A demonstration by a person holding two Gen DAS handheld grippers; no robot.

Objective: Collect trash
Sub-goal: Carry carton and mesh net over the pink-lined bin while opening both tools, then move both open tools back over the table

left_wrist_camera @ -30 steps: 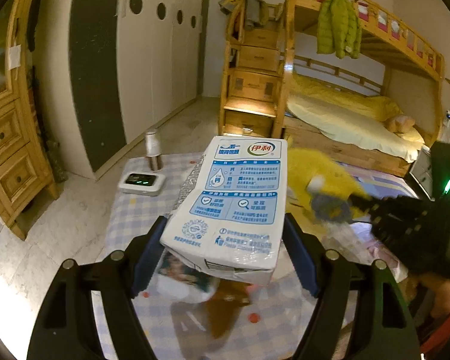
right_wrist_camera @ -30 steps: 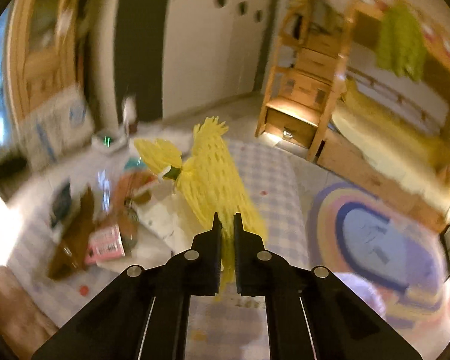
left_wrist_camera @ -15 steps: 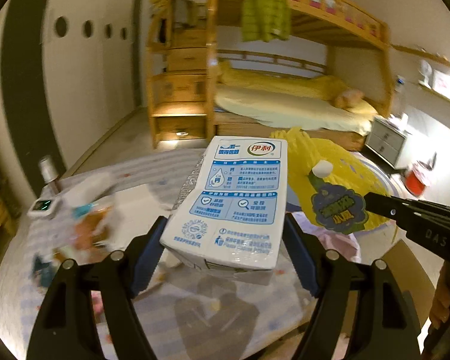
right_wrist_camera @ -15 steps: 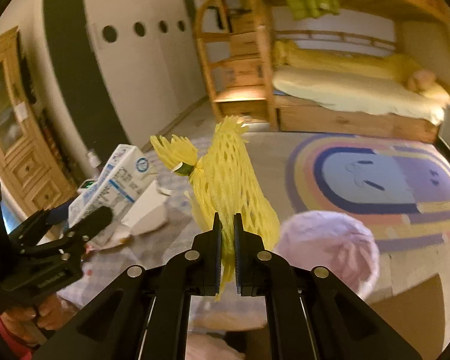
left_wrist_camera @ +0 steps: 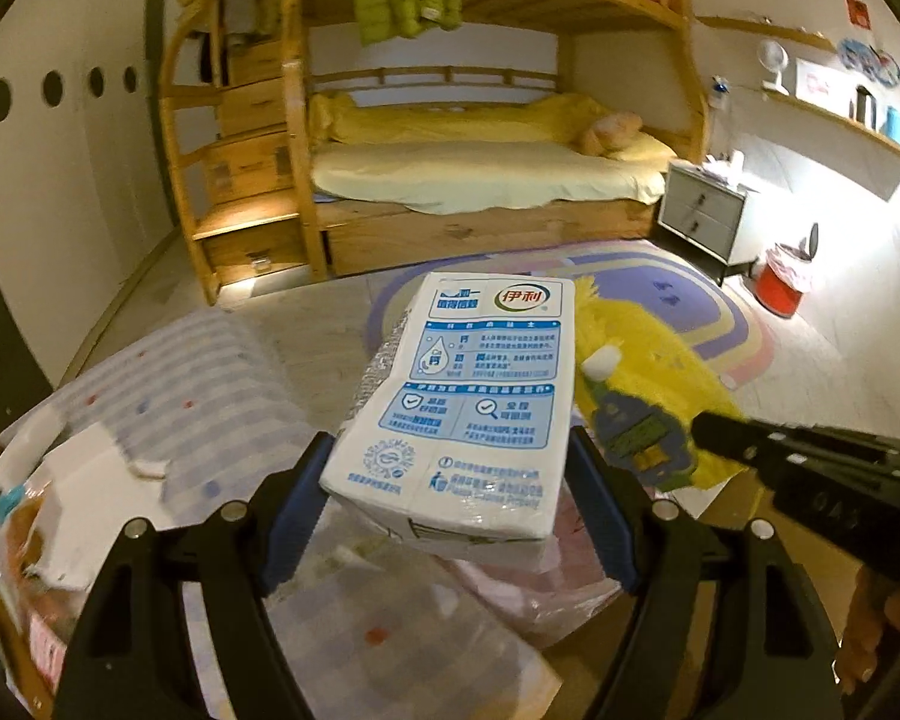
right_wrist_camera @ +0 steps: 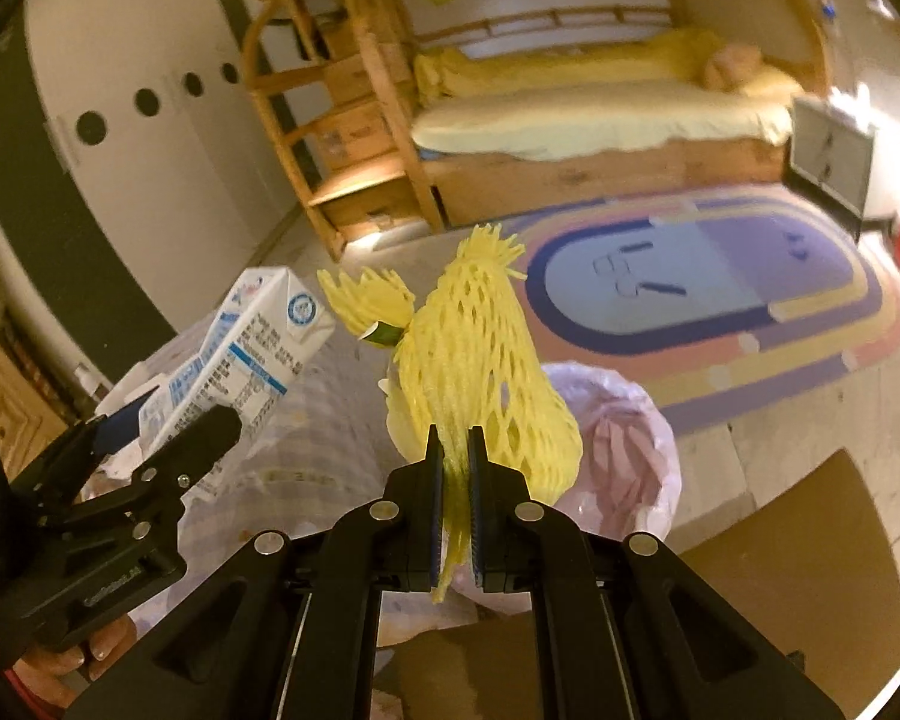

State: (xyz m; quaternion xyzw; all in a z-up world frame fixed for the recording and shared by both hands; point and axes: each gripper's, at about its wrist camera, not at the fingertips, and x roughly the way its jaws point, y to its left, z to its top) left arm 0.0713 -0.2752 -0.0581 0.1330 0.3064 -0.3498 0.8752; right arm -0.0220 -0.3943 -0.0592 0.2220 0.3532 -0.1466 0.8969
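Note:
My left gripper (left_wrist_camera: 450, 468) is shut on a white and blue milk carton (left_wrist_camera: 462, 402), its blue pads pressed on both sides; the carton is held in the air. The same carton (right_wrist_camera: 234, 372) shows at the left of the right wrist view, in the left gripper (right_wrist_camera: 168, 438). My right gripper (right_wrist_camera: 452, 450) is shut on a yellow foam fruit net (right_wrist_camera: 474, 360), which sticks up beyond the fingers. In the left wrist view the net (left_wrist_camera: 642, 372) sits right of the carton, held by the right gripper (left_wrist_camera: 708, 432). A pink plastic trash bag (right_wrist_camera: 618, 438) lies below both.
A table with a checked cloth (left_wrist_camera: 198, 396) holds scraps and paper (left_wrist_camera: 90, 480) at the left. Beyond are a wooden bunk bed (left_wrist_camera: 480, 180), a colourful rug (right_wrist_camera: 720, 276), a grey nightstand (left_wrist_camera: 702, 210) and a red bin (left_wrist_camera: 780, 288). A hand (right_wrist_camera: 60, 660) grips the left tool.
Both grippers have swung right, away from the littered table toward the rug and the pink bag, still gripping the carton and the net. The bag now lies under them.

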